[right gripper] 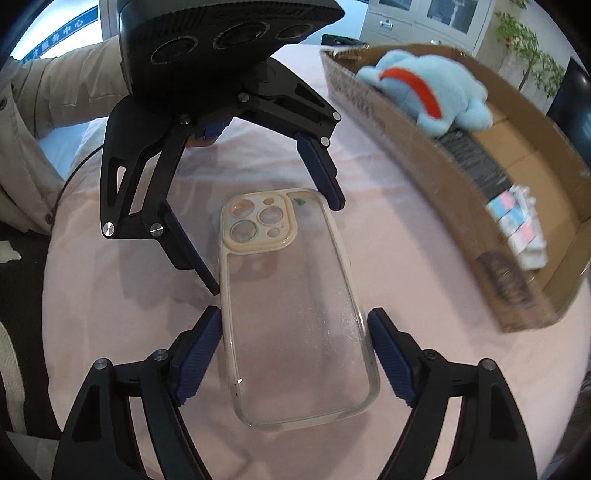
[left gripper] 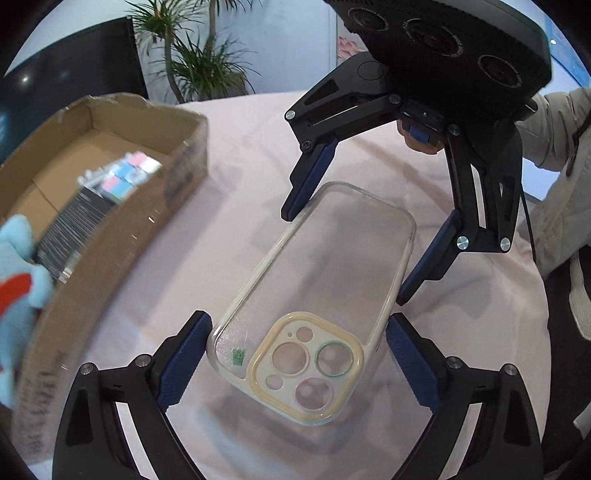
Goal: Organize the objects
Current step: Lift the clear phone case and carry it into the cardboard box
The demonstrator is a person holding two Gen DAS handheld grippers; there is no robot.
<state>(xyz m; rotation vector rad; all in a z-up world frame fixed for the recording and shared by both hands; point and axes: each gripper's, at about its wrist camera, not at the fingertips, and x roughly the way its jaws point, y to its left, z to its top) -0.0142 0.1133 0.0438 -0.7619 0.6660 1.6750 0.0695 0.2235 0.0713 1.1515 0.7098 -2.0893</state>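
On the pink cloth (left gripper: 229, 229), clear phone case (left gripper: 321, 280), left tool (left gripper: 299, 354) and right tool (right gripper: 293, 354) spread wide around its ends.

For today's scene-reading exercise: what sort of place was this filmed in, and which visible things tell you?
Probably an office or service-centre room, not a home: metal filing cabinets, a blue wall sign, potted plants, and a dark monitor behind the pink-covered table.

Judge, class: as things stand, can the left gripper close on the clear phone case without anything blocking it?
Probably yes. The left gripper is open, its fingers either side of the phone case at the camera-cutout end. Nothing lies between them. The right gripper straddles the opposite end, apart from it, so it shouldn't interfere.
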